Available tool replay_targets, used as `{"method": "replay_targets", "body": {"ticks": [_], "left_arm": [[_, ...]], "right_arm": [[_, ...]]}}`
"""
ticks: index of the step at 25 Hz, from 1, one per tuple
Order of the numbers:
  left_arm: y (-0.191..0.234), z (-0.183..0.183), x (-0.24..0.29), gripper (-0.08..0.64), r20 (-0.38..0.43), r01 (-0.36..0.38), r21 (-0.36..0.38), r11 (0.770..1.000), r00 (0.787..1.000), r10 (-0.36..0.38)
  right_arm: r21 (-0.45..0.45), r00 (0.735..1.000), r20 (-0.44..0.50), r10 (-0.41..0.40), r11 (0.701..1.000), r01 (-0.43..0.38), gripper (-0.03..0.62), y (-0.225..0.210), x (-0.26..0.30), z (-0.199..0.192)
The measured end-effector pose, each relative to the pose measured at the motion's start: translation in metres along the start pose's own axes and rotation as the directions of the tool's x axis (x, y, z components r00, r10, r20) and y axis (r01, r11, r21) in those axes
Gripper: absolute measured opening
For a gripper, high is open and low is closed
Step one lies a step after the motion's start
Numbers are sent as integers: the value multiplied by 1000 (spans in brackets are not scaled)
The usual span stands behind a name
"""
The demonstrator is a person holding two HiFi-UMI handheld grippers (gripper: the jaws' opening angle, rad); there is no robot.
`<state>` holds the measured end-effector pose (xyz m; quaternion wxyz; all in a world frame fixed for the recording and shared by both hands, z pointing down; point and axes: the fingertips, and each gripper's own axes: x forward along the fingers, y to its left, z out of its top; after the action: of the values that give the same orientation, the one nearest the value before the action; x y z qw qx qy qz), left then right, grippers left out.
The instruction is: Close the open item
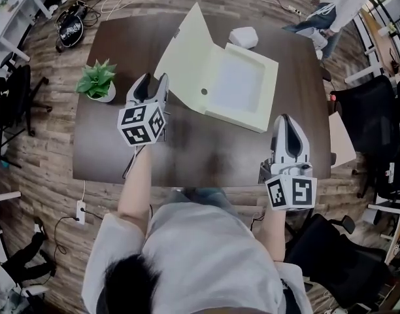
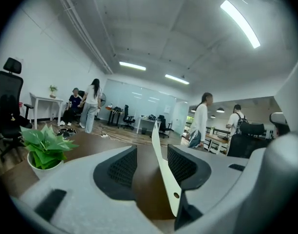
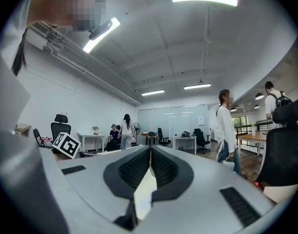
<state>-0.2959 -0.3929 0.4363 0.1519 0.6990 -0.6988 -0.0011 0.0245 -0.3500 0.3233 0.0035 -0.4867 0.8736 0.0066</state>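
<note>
An open pale cream box file (image 1: 239,84) lies on the dark brown table (image 1: 206,156), with its lid (image 1: 187,54) tilted up and leaning left. My left gripper (image 1: 153,78) is at the lid's near left edge with its jaws wide apart. In the left gripper view the thin lid (image 2: 161,165), with a small hole in it, stands between the jaws of the left gripper (image 2: 152,150), close against the right pad (image 2: 184,165). The left pad is clear of it. My right gripper (image 1: 286,118) hovers near the table's front right, shut and empty. The right gripper (image 3: 150,150) points toward the cream box (image 3: 145,189).
A small potted plant (image 1: 97,80) stands left of my left gripper and also shows as the plant (image 2: 44,150). A white object (image 1: 243,36) sits behind the box. Black office chairs (image 1: 370,116) stand right of the table. A person (image 1: 337,5) walks at the far right.
</note>
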Motion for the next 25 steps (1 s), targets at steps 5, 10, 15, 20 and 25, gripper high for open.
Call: {"method": "replay_targets", "body": {"ticks": [5,10,15,20,25], "left_arm": [[-5,-13,19,170,-23,-3,-9,1000,1000,2],[-14,-3,27,98,8,-23,1,1000,1000,23],[-39,8,27,14,23,29,16,999,999,-29],[-85,13,27,11,6,114,98,989,993,-115],[-138,8,27,11,-31,233,104,967,972,-231]], "right_arm": [[-10,1000,-21,3,1000,-3,14,-14,4,-5],[-12,1000,-29,1,1000,-1,14,-27,5,-9],[-7,1000,-24,0,1000,0,14,-39,3,-10],[3,1000,-16,-3,1000,3,14,-52,0,-11],[13,1000,-9,-11,1000,12,14,-65,-5,-13]]}}
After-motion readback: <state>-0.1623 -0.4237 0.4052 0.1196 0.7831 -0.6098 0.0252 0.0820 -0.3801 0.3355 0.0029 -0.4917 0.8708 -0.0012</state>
